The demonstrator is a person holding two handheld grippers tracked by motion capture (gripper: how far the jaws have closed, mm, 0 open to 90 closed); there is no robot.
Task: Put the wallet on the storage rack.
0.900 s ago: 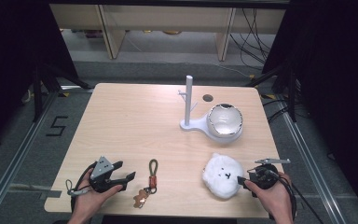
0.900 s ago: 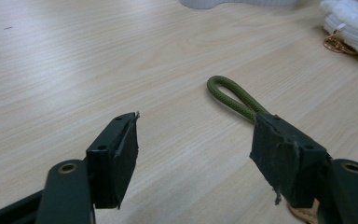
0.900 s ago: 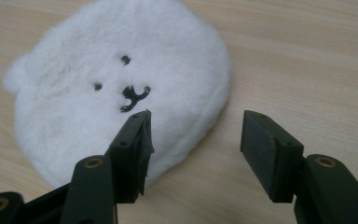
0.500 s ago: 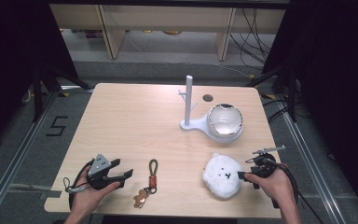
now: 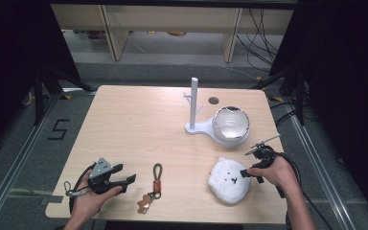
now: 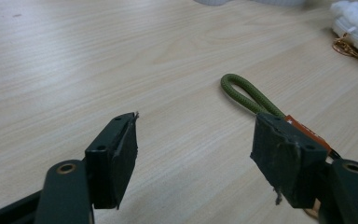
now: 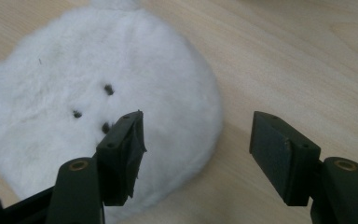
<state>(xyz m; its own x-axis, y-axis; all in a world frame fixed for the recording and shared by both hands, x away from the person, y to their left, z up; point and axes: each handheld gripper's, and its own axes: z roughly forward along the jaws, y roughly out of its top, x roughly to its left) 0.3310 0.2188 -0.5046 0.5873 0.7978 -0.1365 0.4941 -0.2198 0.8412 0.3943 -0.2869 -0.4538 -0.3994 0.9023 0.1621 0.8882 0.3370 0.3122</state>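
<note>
A white fluffy plush with small dark dots lies near the table's front right. My right gripper stands open at its right edge; one jaw is over the fur, the other over bare wood. A keychain with an olive cord loop and a brown charm lies at the front middle. My left gripper is open just left of the keychain, jaws pointing at it with nothing between them.
A white stand with an upright peg and a shiny round bowl on its base sit at the back right. A small dark hole marks the tabletop behind them. Black cables trail from both grippers.
My right hand has shifted slightly up and left, closer to the plush. The left hand has hardly moved.
</note>
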